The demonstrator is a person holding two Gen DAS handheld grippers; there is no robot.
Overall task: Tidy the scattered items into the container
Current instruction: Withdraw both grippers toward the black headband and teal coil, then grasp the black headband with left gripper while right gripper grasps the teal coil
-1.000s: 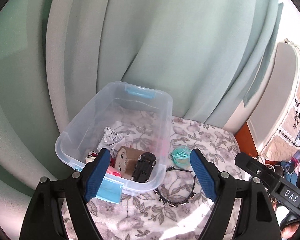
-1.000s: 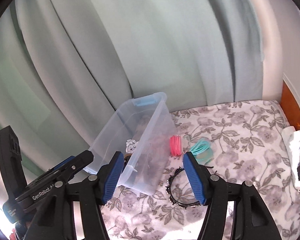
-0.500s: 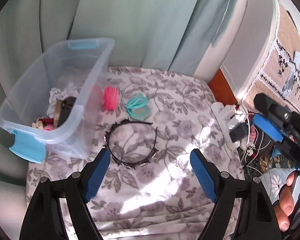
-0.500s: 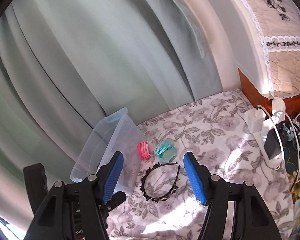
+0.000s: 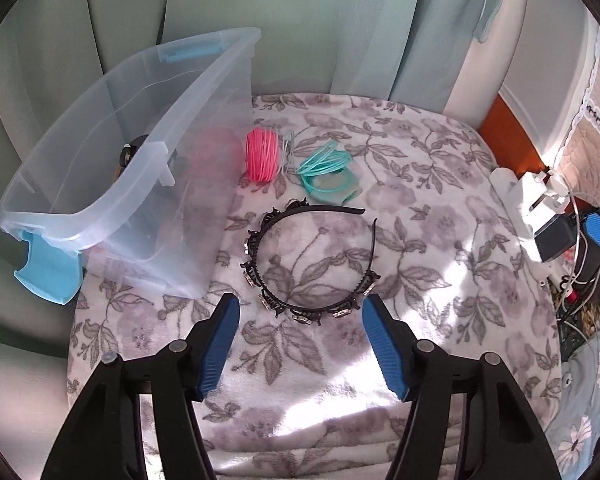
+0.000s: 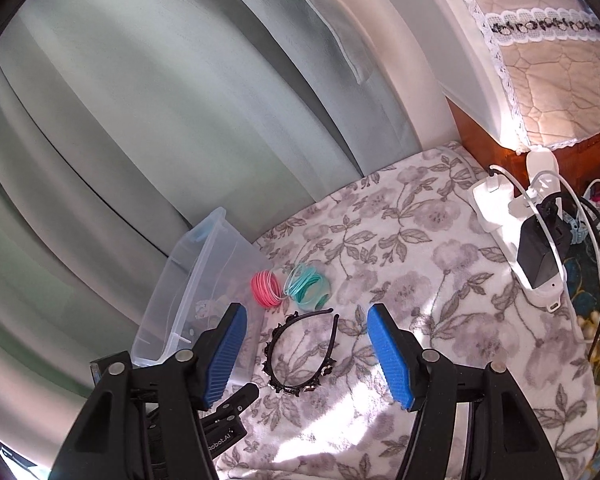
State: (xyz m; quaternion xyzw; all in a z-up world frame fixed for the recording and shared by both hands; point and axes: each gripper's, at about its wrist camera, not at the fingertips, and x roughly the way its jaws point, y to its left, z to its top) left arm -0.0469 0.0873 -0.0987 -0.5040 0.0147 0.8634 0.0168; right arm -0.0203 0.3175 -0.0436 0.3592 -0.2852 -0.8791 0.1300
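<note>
Headband [image 5: 308, 264] lies flat on the floral blanket [image 5: 440, 240], centre frame, just right of the clear bin [image 5: 112, 184]. Left gripper [image 5: 300, 344] hangs above its near arc, jaws closing, nothing between them yet. Right gripper [image 6: 304, 356] stands spread, empty, ready to assist.

Both wrist views above headband [image 5: 312, 264]

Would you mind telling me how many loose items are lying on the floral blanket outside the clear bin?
3: a pink coil beside the bin, a teal coil just right of it, and a black headband nearer the camera.
</note>
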